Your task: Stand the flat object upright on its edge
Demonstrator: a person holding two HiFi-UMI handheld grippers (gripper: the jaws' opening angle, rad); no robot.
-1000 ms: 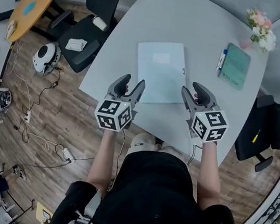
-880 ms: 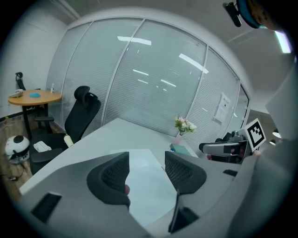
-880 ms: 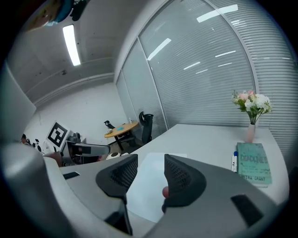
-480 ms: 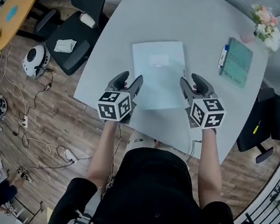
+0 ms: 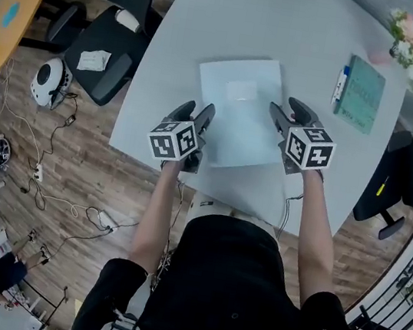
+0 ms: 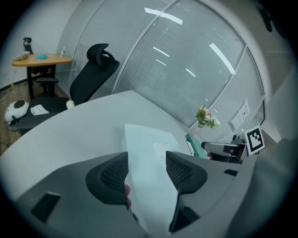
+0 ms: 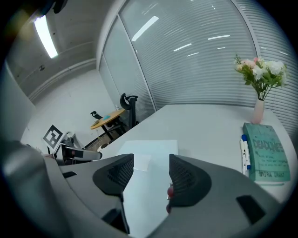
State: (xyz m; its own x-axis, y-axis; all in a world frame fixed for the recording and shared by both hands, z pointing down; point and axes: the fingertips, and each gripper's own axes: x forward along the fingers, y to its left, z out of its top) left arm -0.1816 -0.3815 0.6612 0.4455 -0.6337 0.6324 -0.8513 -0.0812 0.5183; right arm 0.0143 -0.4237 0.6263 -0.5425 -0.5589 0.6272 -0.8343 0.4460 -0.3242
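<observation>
Both grippers have edged forward along the pale blue flat rectangular folder (image 5: 238, 115), which lies flat on the grey table (image 5: 212, 29), towards the person's side. At its left edge hangs the left gripper (image 5: 197, 114), and at its right edge the right gripper (image 5: 287, 112). Each one's jaws are opening, released, with the folder's surface showing between them and no pad pressing on it. Farther right lie a teal book (image 5: 361, 94) and a blue-and-white pen (image 5: 340, 84) just beside it, near pink and white flowers (image 5: 412, 36).
</observation>
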